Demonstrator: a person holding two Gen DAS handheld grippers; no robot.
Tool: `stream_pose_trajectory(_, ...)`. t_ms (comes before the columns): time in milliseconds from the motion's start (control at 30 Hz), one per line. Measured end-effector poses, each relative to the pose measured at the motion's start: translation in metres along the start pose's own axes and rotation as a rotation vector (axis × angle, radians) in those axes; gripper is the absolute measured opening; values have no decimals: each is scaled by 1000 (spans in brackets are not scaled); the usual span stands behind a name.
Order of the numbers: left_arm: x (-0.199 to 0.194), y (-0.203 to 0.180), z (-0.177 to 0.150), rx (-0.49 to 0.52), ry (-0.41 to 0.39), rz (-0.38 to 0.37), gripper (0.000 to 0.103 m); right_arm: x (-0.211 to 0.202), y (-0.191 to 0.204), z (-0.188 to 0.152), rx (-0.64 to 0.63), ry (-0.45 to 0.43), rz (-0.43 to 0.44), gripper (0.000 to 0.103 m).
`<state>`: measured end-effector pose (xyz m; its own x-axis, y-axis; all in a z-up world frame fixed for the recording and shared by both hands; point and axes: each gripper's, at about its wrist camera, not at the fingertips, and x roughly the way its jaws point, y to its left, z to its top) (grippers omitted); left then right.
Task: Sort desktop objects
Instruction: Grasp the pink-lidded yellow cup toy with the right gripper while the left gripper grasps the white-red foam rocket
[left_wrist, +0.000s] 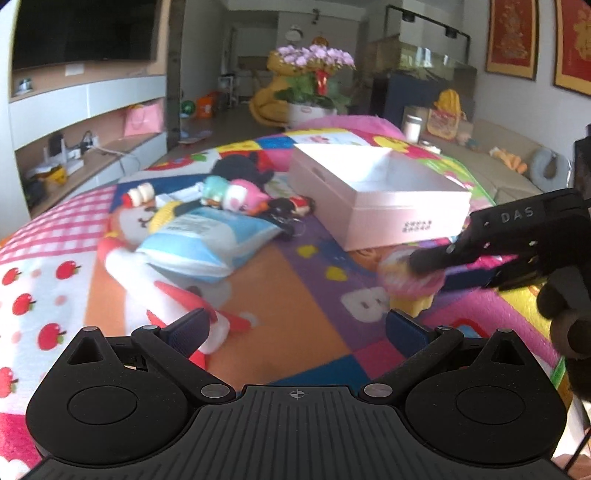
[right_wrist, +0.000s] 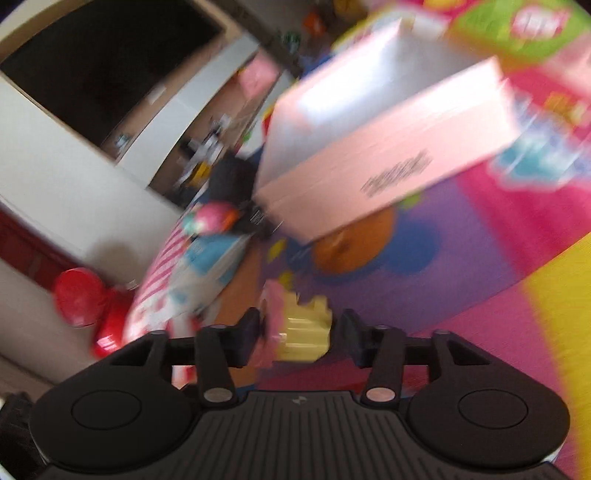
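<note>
On the desk, covered by a patchwork cloth (left_wrist: 314, 266), a heap of toys (left_wrist: 236, 195) lay toward the left edge, with a blue-and-white pouch (left_wrist: 199, 243) at its near side. The left gripper (left_wrist: 295, 325) hovered low over the near edge, its fingers spread wide with nothing between them. Right of the heap, toward the far side, sat an open pink box (left_wrist: 380, 192), its white inside in view. Just in front of the box's near right corner, the right gripper (right_wrist: 295, 332) pinched a cupcake toy (right_wrist: 299, 332), pink top and yellow base, tilted on its side. The right wrist view was blurred, so finer detail could not be told.
</note>
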<state>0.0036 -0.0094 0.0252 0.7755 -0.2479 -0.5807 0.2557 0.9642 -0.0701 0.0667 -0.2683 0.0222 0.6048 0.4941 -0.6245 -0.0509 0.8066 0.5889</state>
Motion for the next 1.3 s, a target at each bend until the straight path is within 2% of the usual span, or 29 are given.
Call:
stream_pose_trajectory(100, 2, -2, 0, 10, 7, 7, 103, -9, -2, 1, -72, -91, -101, 68)
stream_pose_trajectory(133, 2, -2, 0, 8, 7, 12, 103, -11, -3, 1, -88, -113, -135, 69)
stream_pose_trajectory(233, -3, 4, 1, -7, -13, 42, 103, -18, -6, -3, -140, -158, -194, 83)
stream_pose_trajectory(300, -5, 12, 5, -40, -37, 91, 103, -26, -5, -8, -179, -207, -217, 98)
stream_pose_trajectory(400, 1, 33, 12, -136, -25, 185, 103, -35, 2, -17, -258, -283, -268, 103)
stream_pose_trajectory(500, 12, 47, 20, -206, 19, 218, 103, -29, 8, -25, -325, -312, -309, 103)
stream_pose_trajectory(600, 25, 55, 28, -217, 25, 233, 103, -25, 14, -32, -384, -303, -304, 103)
stream_pose_trajectory(700, 32, 56, 28, -148, 35, 299, 103, -20, 27, -41, -476, -318, -318, 103)
stream_pose_trajectory(800, 26, 60, 21, -51, 58, 331, 103, -20, 36, -50, -557, -323, -309, 103)
stream_pose_trajectory(900, 14, 68, 11, 25, 60, 386, 103, -17, 42, -57, -602, -311, -312, 103)
stream_pose_trajectory(967, 5, 76, 6, 41, 54, 430, 103, -12, 45, -58, -615, -299, -306, 103)
stream_pose_trajectory(1033, -4, 88, 2, -3, 48, 413, 103, -5, 50, -57, -629, -283, -300, 103)
stream_pose_trajectory(1133, -11, 99, 0, -95, 33, 336, 103, 9, 57, -54, -656, -252, -293, 103)
stream_pose_trajectory(1167, -12, 100, 1, -116, 28, 314, 103, 13, 59, -53, -665, -240, -286, 101)
stream_pose_trajectory(1233, -12, 99, 2, -148, 19, 289, 103, 18, 63, -52, -687, -230, -283, 85)
stream_pose_trajectory(1267, -10, 98, 4, -156, 16, 285, 102, 22, 65, -51, -702, -217, -291, 70)
stream_pose_trajectory(1300, -9, 96, 6, -160, 16, 284, 96, 26, 66, -50, -713, -199, -305, 60)
